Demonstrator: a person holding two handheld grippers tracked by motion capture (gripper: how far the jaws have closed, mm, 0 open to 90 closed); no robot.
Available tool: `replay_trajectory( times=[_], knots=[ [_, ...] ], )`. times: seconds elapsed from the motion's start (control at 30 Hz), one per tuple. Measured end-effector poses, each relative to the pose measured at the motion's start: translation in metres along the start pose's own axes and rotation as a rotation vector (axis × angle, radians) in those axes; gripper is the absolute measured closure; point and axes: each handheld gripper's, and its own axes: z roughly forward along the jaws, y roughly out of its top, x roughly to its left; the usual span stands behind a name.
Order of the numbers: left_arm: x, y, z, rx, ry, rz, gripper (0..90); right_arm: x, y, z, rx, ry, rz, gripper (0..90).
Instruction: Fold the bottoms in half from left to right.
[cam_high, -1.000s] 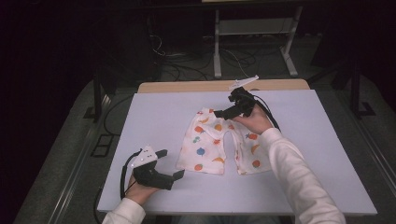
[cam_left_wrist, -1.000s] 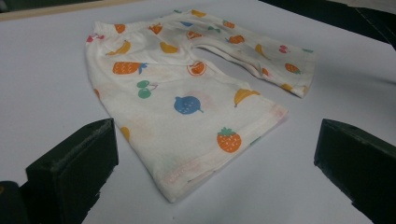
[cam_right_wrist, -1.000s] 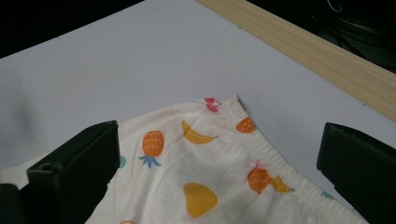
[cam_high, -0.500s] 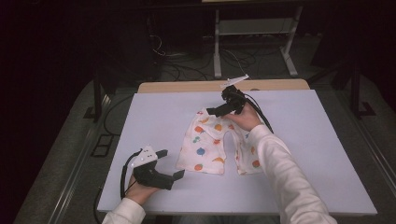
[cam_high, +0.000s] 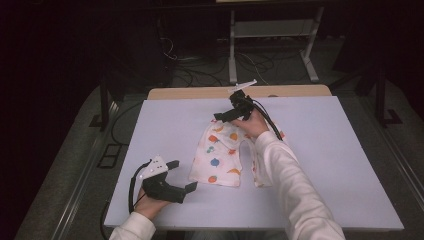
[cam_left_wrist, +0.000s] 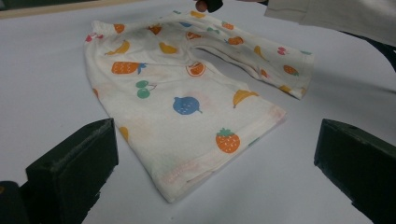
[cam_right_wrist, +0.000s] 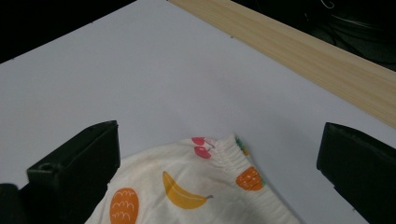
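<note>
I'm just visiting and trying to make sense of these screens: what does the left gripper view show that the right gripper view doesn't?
Left gripper view: the hem ends of both legs of the fruit-print shorts, a strawberry print, and the other arm's pale sleeve.

Right gripper view: the shorts' gathered waistband and the wooden strip along the table's far edge.

Both: the shorts lying on the white table, seen between a pair of black tongs standing wide apart, touching no cloth.

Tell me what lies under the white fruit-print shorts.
The white fruit-print shorts lie flat on the pale lavender table, which shows all around them. Anything beneath the cloth is covered.
</note>
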Motion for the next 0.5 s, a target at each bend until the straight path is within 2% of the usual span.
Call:
replay_trajectory(
  times=[0.3, 0.5],
  knots=[
    [0.0, 0.0, 0.0, -0.005, -0.008, -0.005, 0.0, 0.004, 0.0, 0.018, 0.005, -0.048, 0.012, 0.0],
    [0.0, 0.0, 0.0, -0.004, -0.008, -0.005, 0.0, 0.005, -0.001, 0.027, 0.003, -0.05, 0.023, 0.0]
  ],
)
